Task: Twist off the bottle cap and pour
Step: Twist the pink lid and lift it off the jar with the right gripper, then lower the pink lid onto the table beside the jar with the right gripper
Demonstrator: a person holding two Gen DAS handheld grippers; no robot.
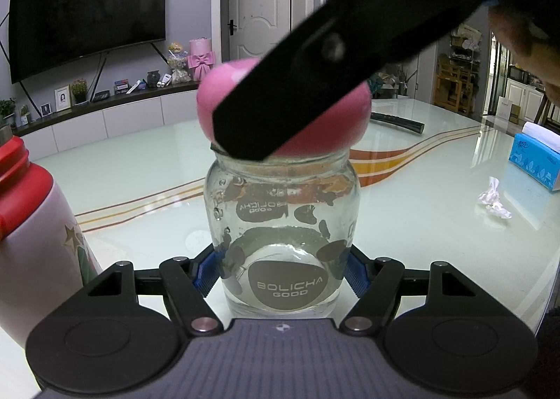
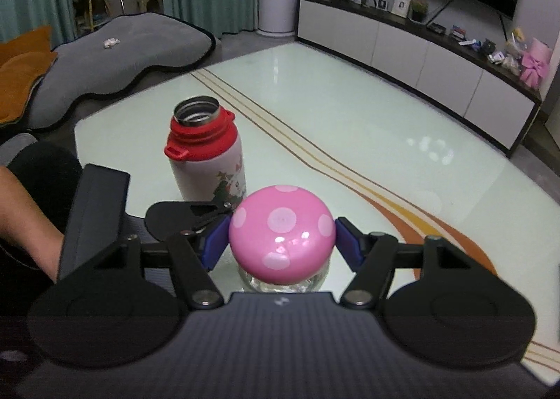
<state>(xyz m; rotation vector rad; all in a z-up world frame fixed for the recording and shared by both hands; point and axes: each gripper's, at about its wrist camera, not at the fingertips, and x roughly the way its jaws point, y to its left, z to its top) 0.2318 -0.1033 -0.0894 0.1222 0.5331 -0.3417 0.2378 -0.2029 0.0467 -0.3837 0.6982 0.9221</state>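
Left gripper (image 1: 281, 271) clamps the glass bottle (image 1: 283, 224) low at frame centre, upright on the glass table (image 1: 437, 189). Right gripper (image 2: 281, 238) grips its pink polka-dot cap (image 2: 281, 236), still seated. Open red-collared flask (image 2: 206, 157) stands just behind-left.

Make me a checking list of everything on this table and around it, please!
Surface: glossy pale glass table with orange and gold curved stripes.
Job's things: clear glass jar with brown spots, standing upright; pink dome cap with pale dots on its mouth; white flask with red collar, open, beside it.
Clutter: crumpled white tissue, blue tissue box, black remote.
Grippers: left gripper shut on the jar's body; right gripper shut on the cap.
Cables: nothing seen.
Surroundings: black wall television, white door, grey floor cushion.
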